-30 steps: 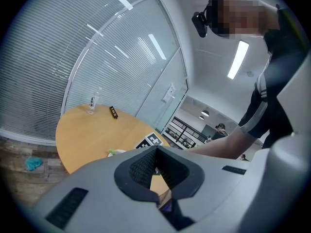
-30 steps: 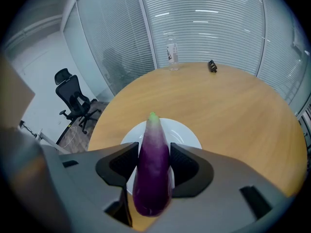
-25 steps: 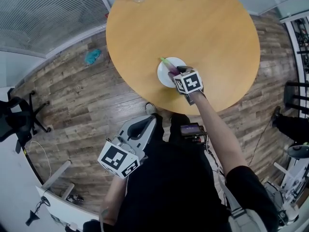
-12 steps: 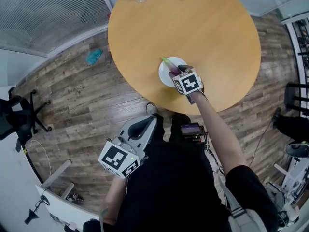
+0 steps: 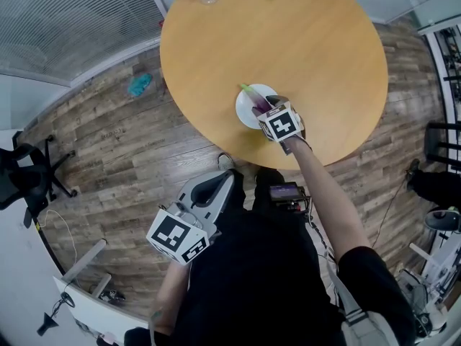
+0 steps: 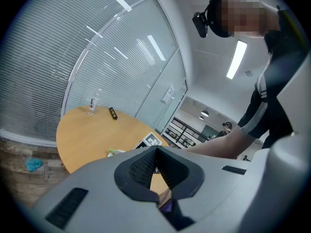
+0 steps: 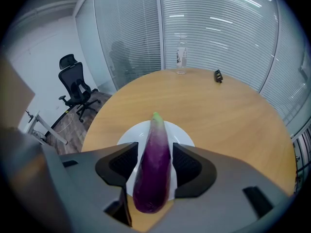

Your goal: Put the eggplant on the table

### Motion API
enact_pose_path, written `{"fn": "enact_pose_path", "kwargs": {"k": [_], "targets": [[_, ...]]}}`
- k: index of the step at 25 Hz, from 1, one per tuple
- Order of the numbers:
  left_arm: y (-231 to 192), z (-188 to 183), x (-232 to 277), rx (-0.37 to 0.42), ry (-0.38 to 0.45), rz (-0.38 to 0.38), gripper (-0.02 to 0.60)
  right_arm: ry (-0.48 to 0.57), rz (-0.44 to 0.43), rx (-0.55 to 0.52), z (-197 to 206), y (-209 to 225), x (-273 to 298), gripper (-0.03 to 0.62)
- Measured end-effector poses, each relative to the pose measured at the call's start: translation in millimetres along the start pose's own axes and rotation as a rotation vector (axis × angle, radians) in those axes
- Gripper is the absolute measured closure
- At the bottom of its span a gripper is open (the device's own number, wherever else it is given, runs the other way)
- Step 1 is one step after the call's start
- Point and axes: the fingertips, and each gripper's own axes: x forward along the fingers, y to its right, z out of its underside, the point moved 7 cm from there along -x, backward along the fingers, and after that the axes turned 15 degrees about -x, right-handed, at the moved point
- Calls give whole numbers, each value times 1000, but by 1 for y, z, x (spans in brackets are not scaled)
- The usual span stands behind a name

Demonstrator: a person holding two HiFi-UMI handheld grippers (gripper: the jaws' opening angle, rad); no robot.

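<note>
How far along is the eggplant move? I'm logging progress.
Done: the right gripper grips the eggplant between its jaws. In hand: it is over the white plate; lifted or not, I cannot tell. Left: move it clear and set it on the bare table. The left gripper is shut, empty, off the table.

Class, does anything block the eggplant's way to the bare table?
Nothing visible does. The eggplant sits between the jaws of the right gripper over the plate, with bare table all round; the bottle stands far off.

Eggplant [image 7: 153,171] between right tongs [image 7: 154,152], over plate [image 7: 130,139], plate on table [image 7: 218,115]
</note>
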Motion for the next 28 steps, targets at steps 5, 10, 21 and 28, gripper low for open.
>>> {"fn": "enact_pose_path", "kwargs": {"k": [5, 10, 21, 28], "targets": [[1, 0, -2, 4, -2, 6, 571, 2, 4, 2, -2, -1, -3, 379], [4, 1, -2, 12, 2, 10, 571, 11, 21, -5, -2, 2, -9, 379], [11, -2, 1, 28, 8, 31, 571, 15, 22, -42, -6, 3, -21, 379], [10, -1, -3, 37, 11, 37, 571, 11, 29, -44, -6, -1, -23, 380]]}}
